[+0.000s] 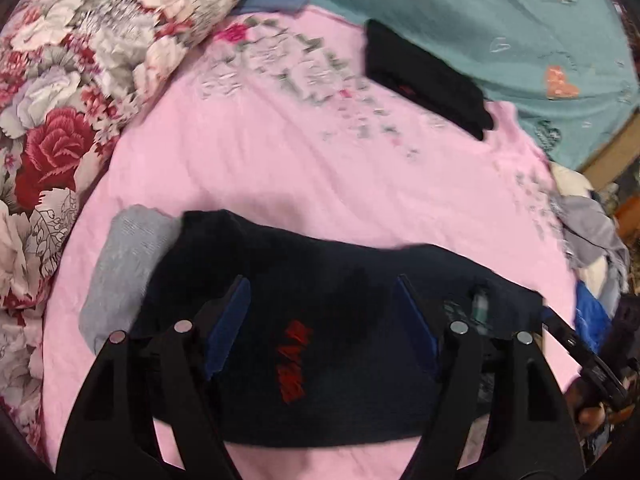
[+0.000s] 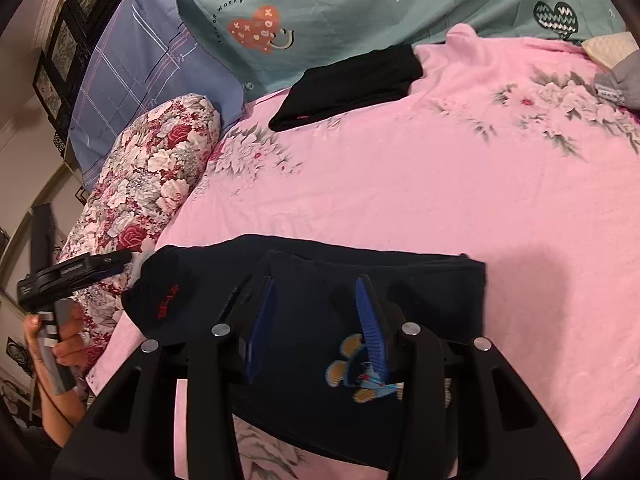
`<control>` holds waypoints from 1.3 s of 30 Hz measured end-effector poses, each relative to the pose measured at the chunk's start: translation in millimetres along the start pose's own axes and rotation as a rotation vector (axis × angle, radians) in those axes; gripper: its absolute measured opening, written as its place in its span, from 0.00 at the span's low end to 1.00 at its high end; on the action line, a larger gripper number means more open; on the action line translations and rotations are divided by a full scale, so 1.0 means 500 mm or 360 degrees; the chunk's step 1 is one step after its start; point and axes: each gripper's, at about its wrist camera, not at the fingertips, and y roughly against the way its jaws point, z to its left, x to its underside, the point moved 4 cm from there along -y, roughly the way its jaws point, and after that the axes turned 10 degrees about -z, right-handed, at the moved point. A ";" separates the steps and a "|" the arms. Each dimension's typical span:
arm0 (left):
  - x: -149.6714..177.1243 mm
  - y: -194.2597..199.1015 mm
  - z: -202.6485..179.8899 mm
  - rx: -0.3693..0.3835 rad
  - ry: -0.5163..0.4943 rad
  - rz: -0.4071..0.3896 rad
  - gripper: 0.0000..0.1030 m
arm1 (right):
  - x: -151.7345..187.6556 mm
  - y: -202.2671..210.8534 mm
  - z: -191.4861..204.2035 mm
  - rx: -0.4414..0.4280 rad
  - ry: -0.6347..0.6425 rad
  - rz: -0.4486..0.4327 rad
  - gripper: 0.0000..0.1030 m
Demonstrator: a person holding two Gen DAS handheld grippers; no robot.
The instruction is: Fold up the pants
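Lying folded on the pink bedsheet (image 2: 400,208), the dark pants (image 2: 304,296) are seen in both views. The left gripper (image 1: 320,320) is held over them with its jaws wide apart, gripping nothing; the right gripper (image 2: 316,324) is likewise spread open above the fabric. A cartoon print (image 2: 360,376) is shown only by the right wrist view, while a grey garment (image 1: 120,264) beside the pants is shown only by the left. Another black folded garment (image 2: 348,84) lies well apart.
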 end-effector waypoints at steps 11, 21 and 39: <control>-0.003 0.006 0.122 -0.0051 0.0327 -0.0022 0.50 | -0.014 -0.029 -0.139 0.0295 -0.0255 0.0061 0.08; 0.034 0.037 0.081 -0.0447 0.0063 -0.0149 0.95 | 0.007 -0.031 -0.137 0.0331 -0.0031 0.0160 0.15; 0.083 -0.085 -0.352 0.0122 -0.0440 0.0058 0.95 | -0.031 0.015 -0.170 0.0470 -0.0217 -0.0018 0.21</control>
